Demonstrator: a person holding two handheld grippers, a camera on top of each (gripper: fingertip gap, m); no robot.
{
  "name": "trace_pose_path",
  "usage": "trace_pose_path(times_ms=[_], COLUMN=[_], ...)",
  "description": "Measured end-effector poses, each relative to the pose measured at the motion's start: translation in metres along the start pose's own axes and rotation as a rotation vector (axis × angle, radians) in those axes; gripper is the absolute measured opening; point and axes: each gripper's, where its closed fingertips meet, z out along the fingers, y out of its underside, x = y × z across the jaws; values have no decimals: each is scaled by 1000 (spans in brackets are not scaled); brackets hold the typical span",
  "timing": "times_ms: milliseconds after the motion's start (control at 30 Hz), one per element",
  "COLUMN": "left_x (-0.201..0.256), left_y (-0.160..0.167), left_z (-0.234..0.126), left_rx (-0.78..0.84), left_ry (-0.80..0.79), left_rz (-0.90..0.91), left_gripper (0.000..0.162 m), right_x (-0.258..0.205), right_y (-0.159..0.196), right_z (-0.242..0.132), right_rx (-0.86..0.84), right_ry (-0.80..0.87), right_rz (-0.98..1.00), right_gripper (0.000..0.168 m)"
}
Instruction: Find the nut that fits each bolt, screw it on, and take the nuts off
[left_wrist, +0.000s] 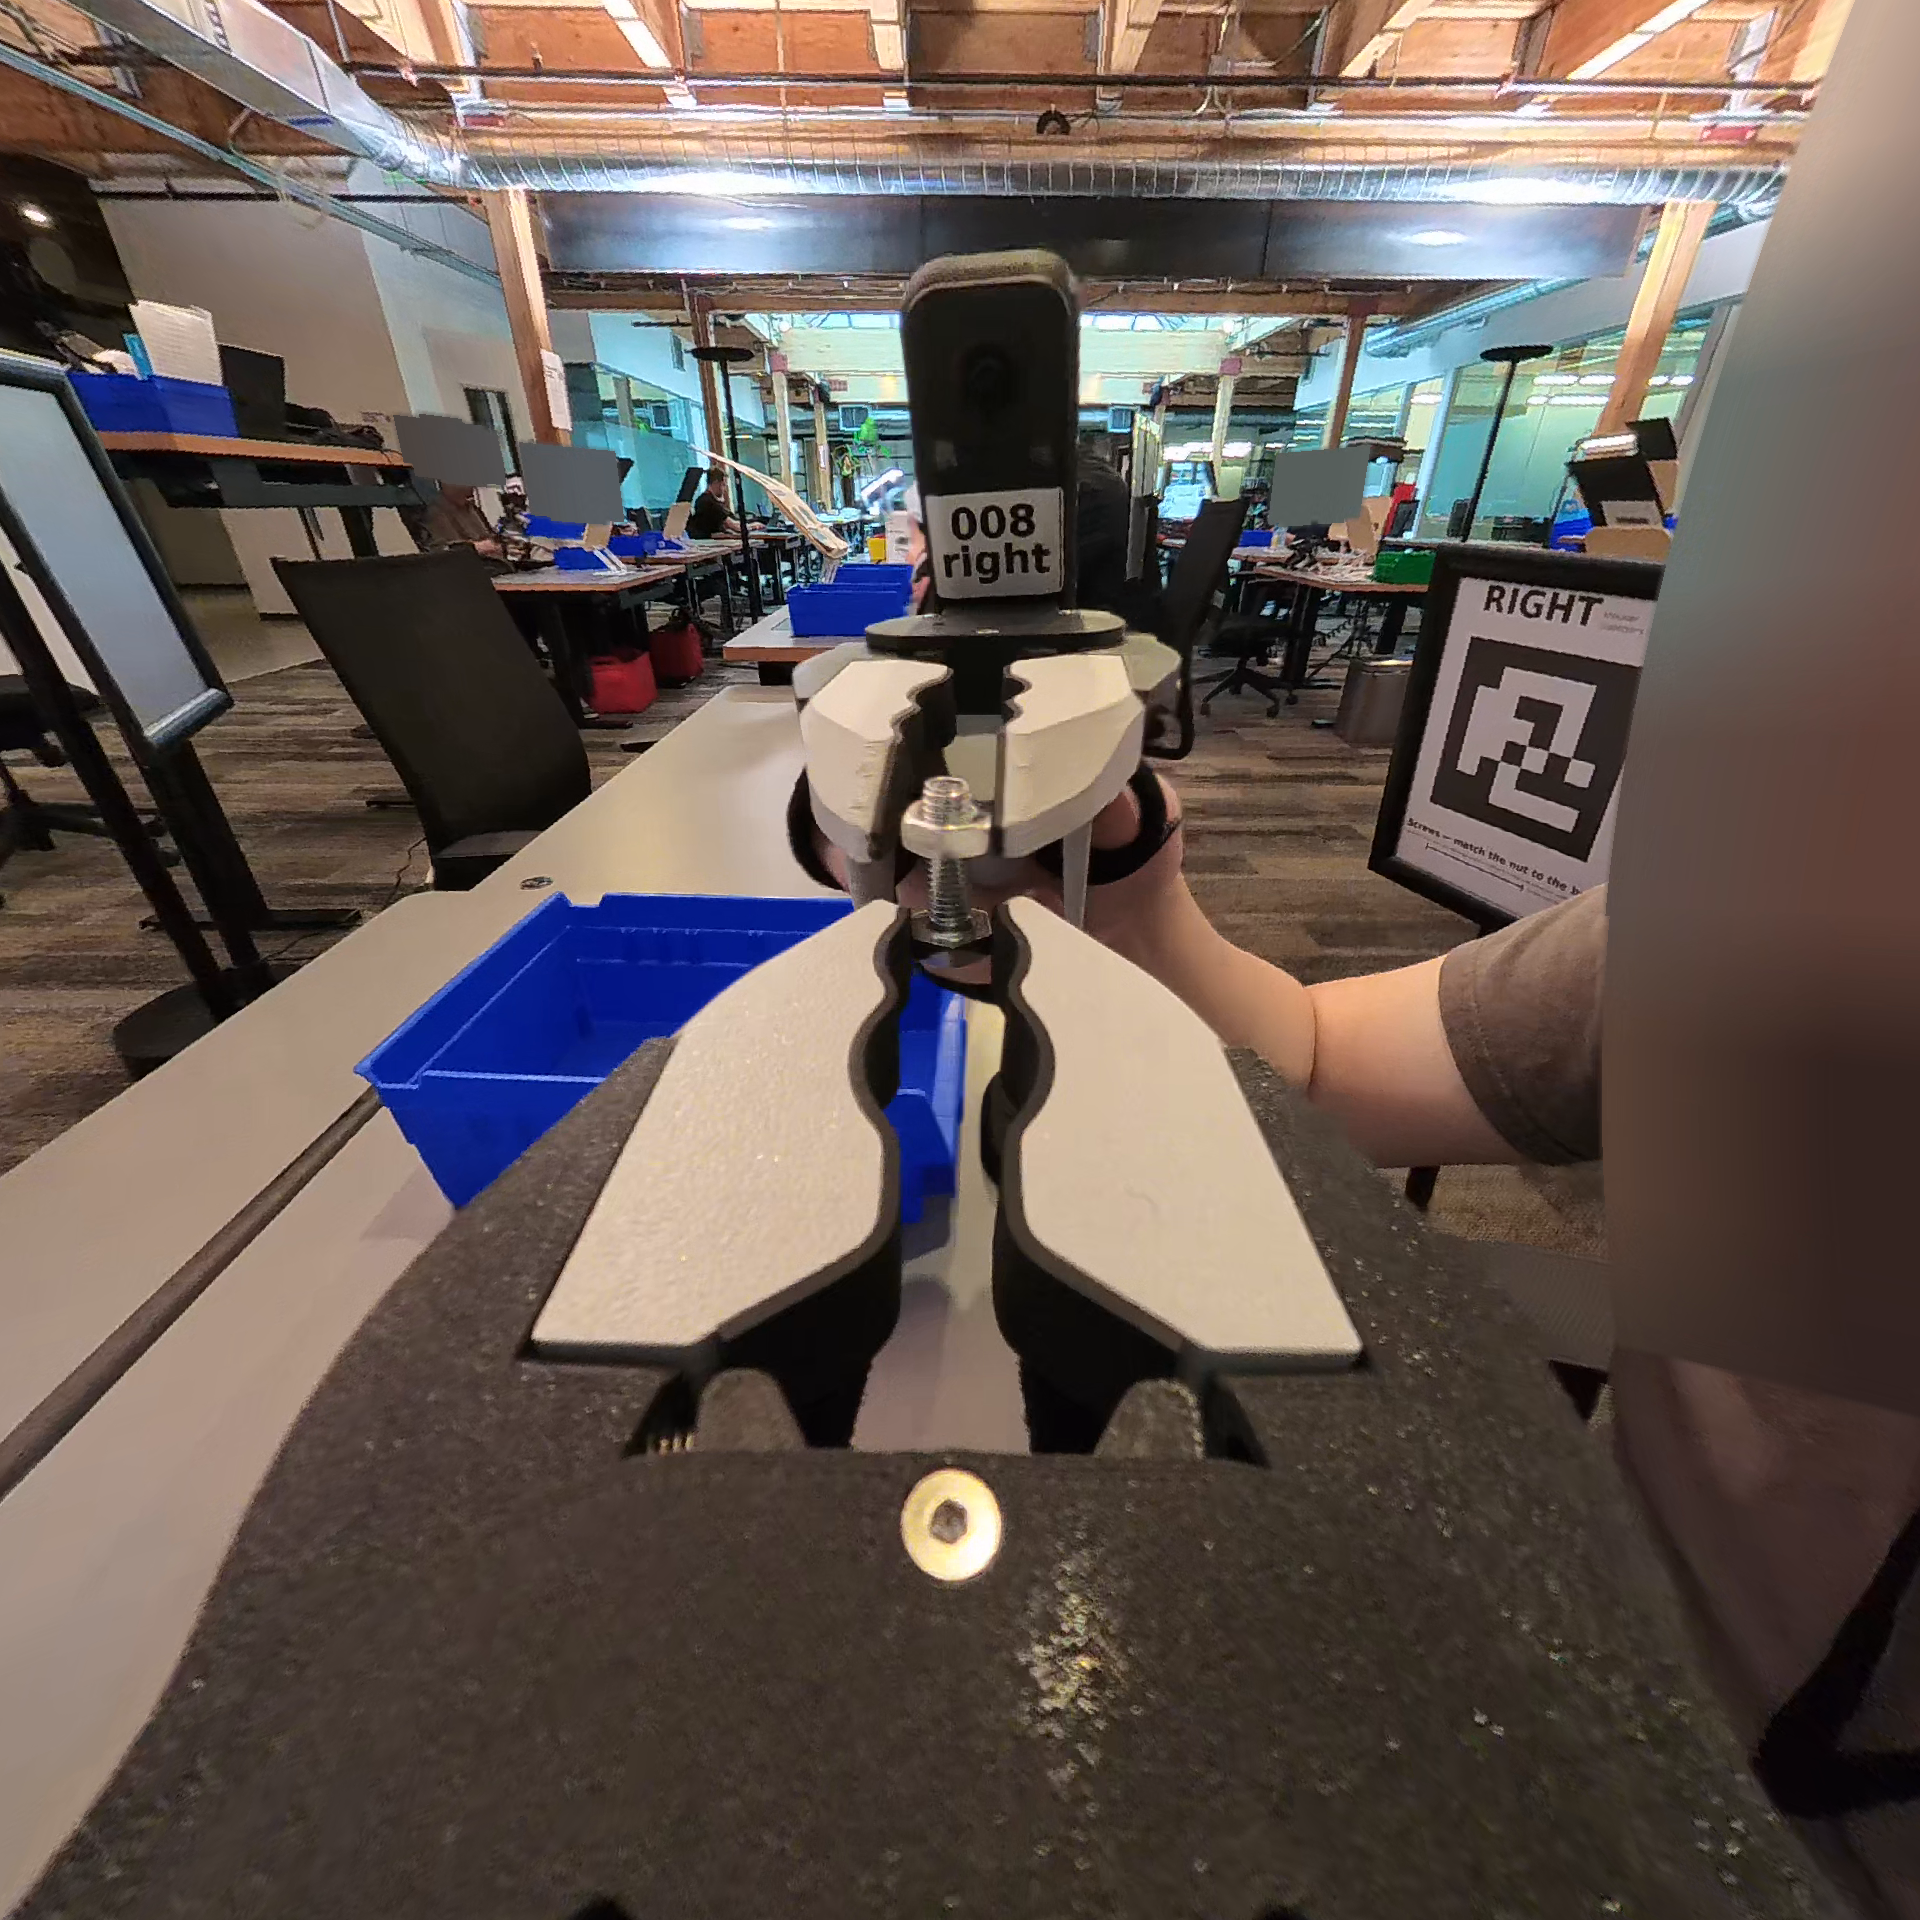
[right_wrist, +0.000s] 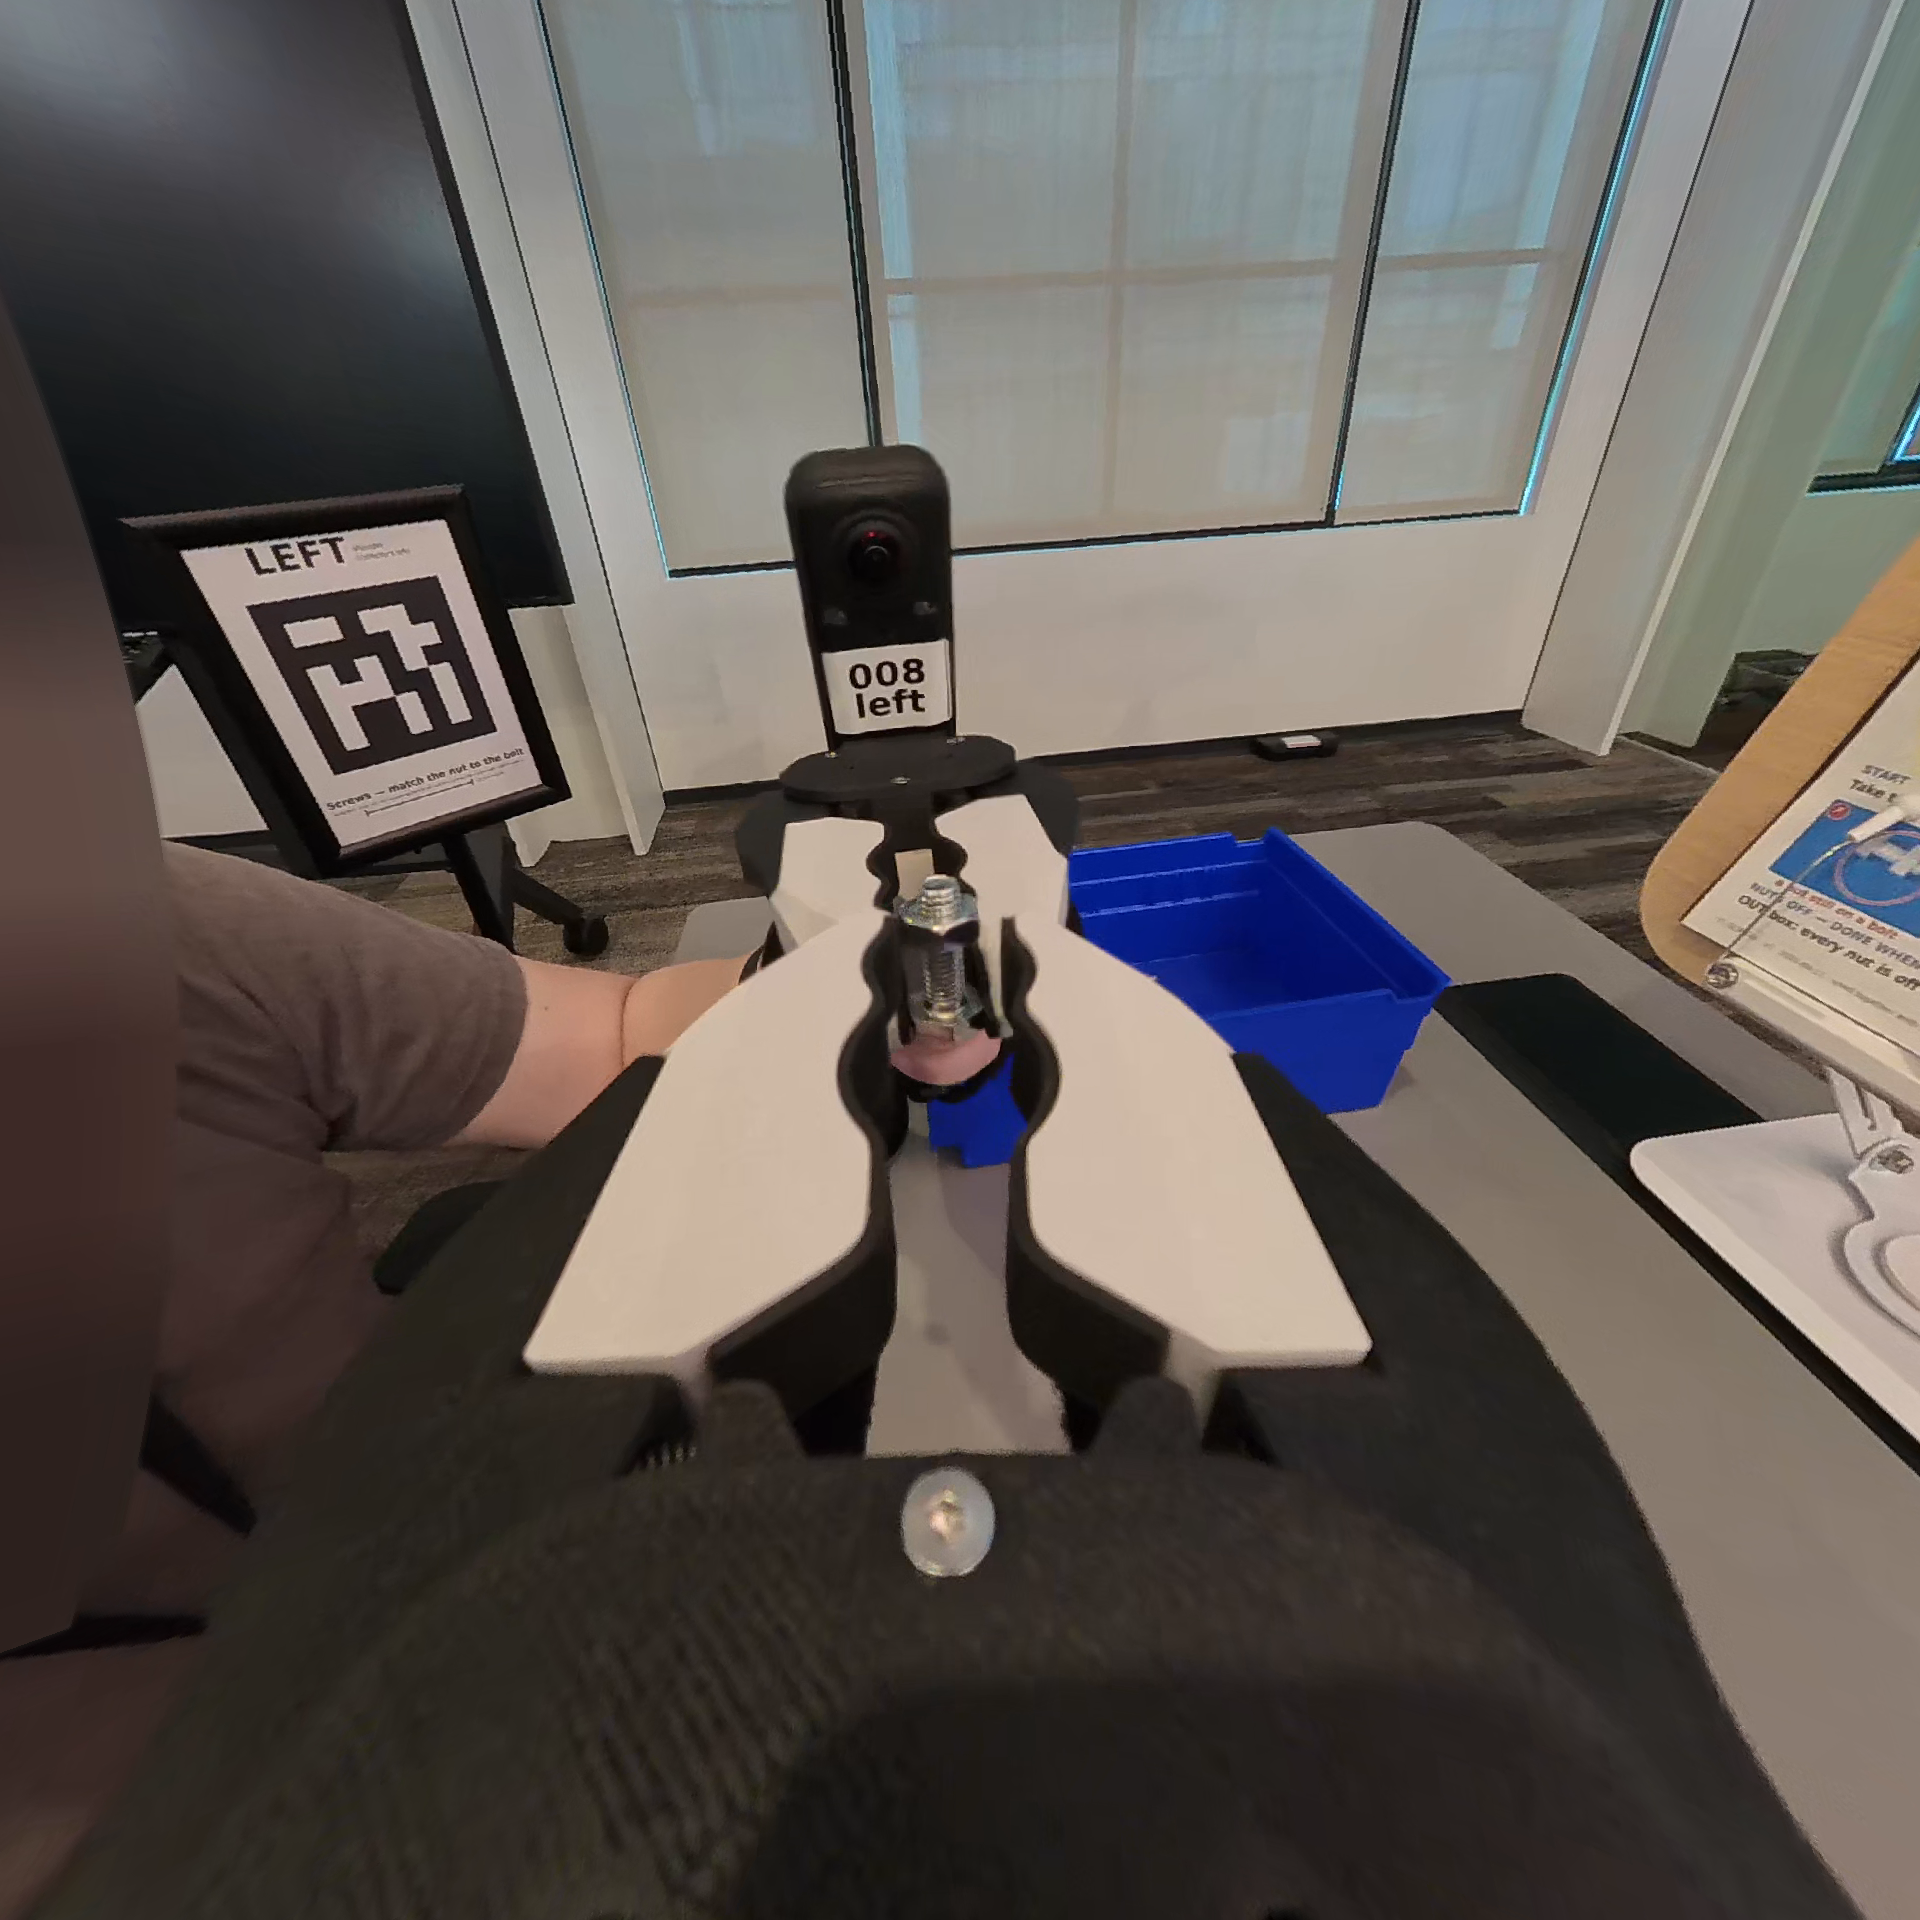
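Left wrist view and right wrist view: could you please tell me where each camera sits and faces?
Left wrist view: on the left gripper, facing the right gripper and an office; the person's right forearm shows.
Right wrist view: on the right gripper, facing the left gripper and windows; left forearm shows.
Shared: bolt, nut, blue bin.

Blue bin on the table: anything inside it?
The blue bin shows only bare floor and walls where visible. The left gripper, the right gripper and the bolt with its nut cover part of it, so that part cannot be checked.
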Motion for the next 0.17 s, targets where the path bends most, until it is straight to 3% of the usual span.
trace_pose_path(times_ms=[167], left_x=[-2], left_y=[0], left_z=[-1], left_rx=[-3], left_ry=[-1], left_rz=[-19], left_gripper=[14], right_x=[4], right_y=[-3], right_z=[-8], right_rx=[3], right_ry=[8], right_rz=[3], right_gripper=[15])
